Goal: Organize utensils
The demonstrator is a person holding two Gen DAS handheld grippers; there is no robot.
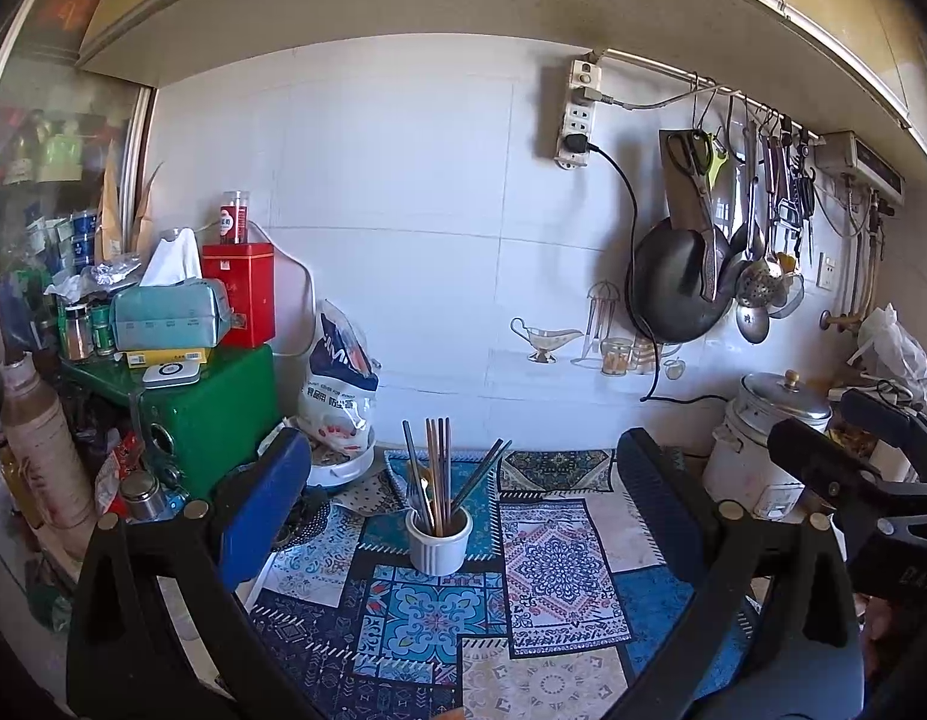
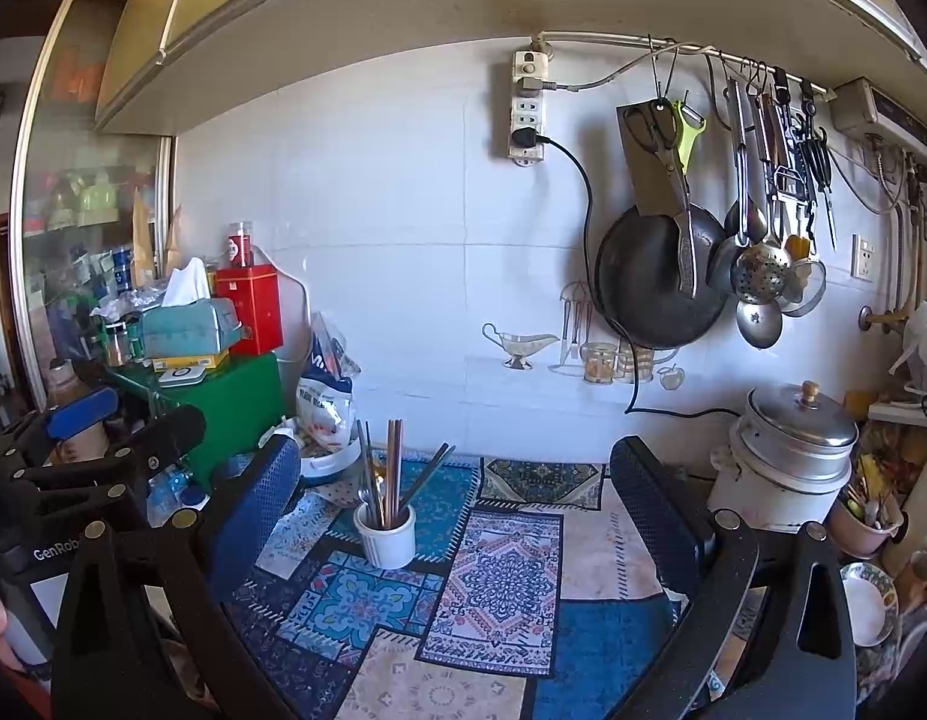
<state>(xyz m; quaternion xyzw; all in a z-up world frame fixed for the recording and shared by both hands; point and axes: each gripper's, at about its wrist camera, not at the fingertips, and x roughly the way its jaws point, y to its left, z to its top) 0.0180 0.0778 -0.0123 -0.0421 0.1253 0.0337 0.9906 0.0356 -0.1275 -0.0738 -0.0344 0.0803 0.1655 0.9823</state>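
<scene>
- Chopsticks [image 1: 437, 468] and a few metal utensils stand upright in a white ribbed holder [image 1: 439, 546] on the patterned mat [image 1: 547, 570], toward the far middle of the counter; gathered in one cup like this, they look already sorted, so the task is probably near its end or not yet begun.
- Left gripper [image 1: 457, 516] hovers near, with its blue-padded jaws spread wide and nothing between them; the holder sits well beyond the fingertips, framed in the gap.
- Right gripper [image 2: 457, 516] is likewise wide apart and empty, with the holder off to its left side.
- Both tools point at the cup from the near edge, a stance that suits either reaching in or backing off.
- Patchwork mat in blues and creams covers the counter and gives a flat, non-slip bed.
- White tiled wall [image 1: 403, 210] rises behind; a black wok [image 1: 673, 288], ladles and scissors hang from a rail at the right.
- Rice cooker [image 1: 763, 444] stands at the far right; a green box [image 1: 217, 414] stacked with a red tin [image 1: 241, 294] and a tissue pack crowds the left.
</scene>
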